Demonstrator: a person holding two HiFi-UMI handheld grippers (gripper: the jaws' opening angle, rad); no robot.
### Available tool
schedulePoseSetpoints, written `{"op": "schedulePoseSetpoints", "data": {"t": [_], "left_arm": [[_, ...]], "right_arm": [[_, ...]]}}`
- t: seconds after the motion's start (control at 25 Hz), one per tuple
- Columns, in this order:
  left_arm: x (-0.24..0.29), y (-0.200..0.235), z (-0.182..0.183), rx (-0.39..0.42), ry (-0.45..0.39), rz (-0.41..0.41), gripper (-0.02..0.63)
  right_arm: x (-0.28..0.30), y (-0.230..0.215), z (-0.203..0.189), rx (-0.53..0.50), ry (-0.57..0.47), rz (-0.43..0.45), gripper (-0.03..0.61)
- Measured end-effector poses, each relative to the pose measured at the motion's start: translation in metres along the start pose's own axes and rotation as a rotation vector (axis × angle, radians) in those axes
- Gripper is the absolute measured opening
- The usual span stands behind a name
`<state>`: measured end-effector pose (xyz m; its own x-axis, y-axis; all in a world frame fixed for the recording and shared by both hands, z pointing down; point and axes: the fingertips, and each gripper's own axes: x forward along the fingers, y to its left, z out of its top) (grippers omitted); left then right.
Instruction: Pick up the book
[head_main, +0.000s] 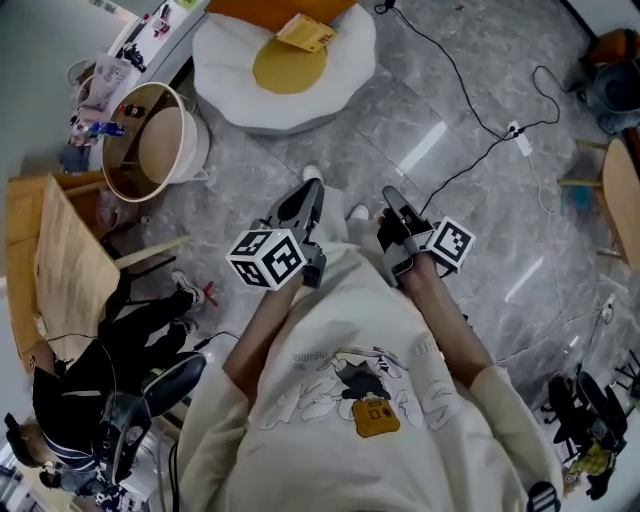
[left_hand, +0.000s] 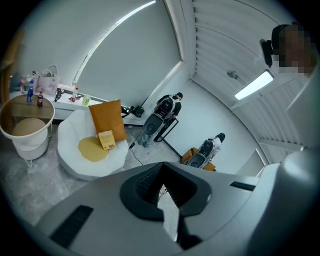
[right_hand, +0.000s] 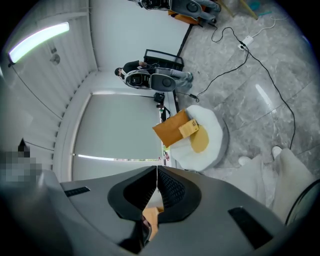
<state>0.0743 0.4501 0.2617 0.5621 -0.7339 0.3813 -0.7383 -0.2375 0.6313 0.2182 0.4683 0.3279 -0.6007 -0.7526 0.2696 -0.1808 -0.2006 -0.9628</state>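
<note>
Book (head_main: 305, 33) (left_hand: 106, 139) (right_hand: 189, 128) lies flat on a white egg-shaped cushion (head_main: 230, 55) (left_hand: 67, 150) (right_hand: 216, 134), its lower corner over the round yellow yolk patch. An orange pillow (head_main: 262, 7) (left_hand: 106, 118) (right_hand: 169, 131) leans at the cushion's far edge, just behind the book. The cushion sits on a grey marble floor (head_main: 440, 110), with a white bucket (head_main: 192, 145) (left_hand: 30, 145) near its left side in the head view and a thin cable (head_main: 470, 110) running across the floor on the other side.

Both grippers are held close in front of the person's chest, well apart from the book. The left gripper (head_main: 312, 188) (left_hand: 162, 164) has its jaws drawn together at the tips, with nothing between them. The right gripper (head_main: 390, 192) (right_hand: 157, 167) is likewise closed and empty, its jaws meeting along a thin line. Each gripper view looks out over the closed jaws with the cushion and book beyond them.
</note>
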Motion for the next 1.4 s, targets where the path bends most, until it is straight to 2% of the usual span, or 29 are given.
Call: {"op": "schedulePoseSetpoints", "data": {"t": [0.24, 0.6, 0.88, 1.0, 1.12, 1.4], "left_arm": [[0.021, -0.002, -0.006, -0.010, 0.057, -0.035, 0.006], [0.111, 0.005, 0.026, -0.063, 0.100, -0.095, 0.006], [0.174, 0.038, 0.086, -0.092, 0.115, -0.100, 0.006], [0.193, 0.053, 0.123, -0.089, 0.107, -0.104, 0.006], [0.214, 0.071, 0.160, -0.078, 0.099, -0.097, 0.006], [0.256, 0.118, 0.226, -0.064, 0.072, -0.074, 0.006]], "right_arm": [[0.012, 0.002, 0.009, -0.039, 0.004, -0.029, 0.023], [0.053, 0.001, 0.078, -0.086, -0.027, -0.109, 0.025], [0.135, 0.022, 0.116, -0.123, 0.009, -0.151, 0.025], [0.173, 0.047, 0.134, -0.152, 0.014, -0.111, 0.025], [0.210, 0.064, 0.157, -0.116, -0.010, -0.066, 0.025], [0.289, 0.080, 0.206, -0.148, -0.021, -0.109, 0.023]]}}
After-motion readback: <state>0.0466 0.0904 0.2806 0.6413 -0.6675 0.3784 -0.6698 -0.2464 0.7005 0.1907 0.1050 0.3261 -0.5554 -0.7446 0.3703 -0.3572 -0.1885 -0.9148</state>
